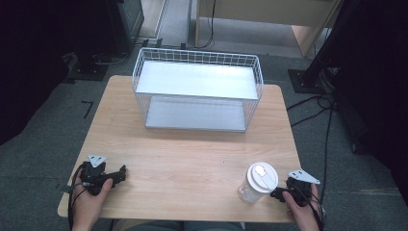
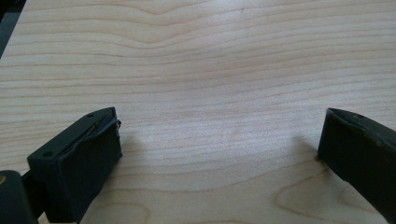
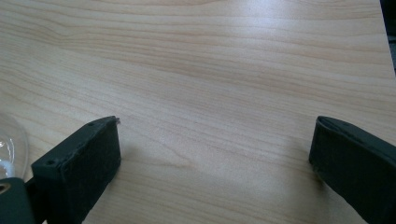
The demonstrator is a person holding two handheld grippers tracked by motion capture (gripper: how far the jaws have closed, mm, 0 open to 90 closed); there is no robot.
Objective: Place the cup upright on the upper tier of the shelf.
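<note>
A: Where is the clear plastic cup (image 1: 257, 184) in the high view?

B: Lower right of the frame, standing upright on the wooden table (image 1: 192, 154) near its front edge. It has a white lid (image 1: 262, 176) on top. In the right gripper view a curved sliver of the clear plastic cup (image 3: 10, 147) shows at the far left edge, beside the left-hand jaw.

A: And the right gripper (image 1: 280, 194)?

B: Just to the right of the cup in the high view, held in the person's right hand (image 1: 303, 211) at the bottom right corner. I cannot tell from there whether it touches the cup. In its own view the right gripper (image 3: 212, 144) has its two black jaws spread wide, with bare wood grain between them, so it grips nothing.

A: The other side?

B: The left gripper (image 1: 121, 172) sits at the lower left of the high view, held in the left hand (image 1: 89, 204), low over the table and pointing towards the middle of the frame. It is well apart from the cup. In its own view the left gripper (image 2: 219, 137) also has its jaws standing wide apart, with only tabletop between them.

A: Anything else on the table?

B: A white wire basket (image 1: 197, 89) with two flat shelves, in the upper middle of the high view, at the far side of the table and well away from both grippers.
</note>
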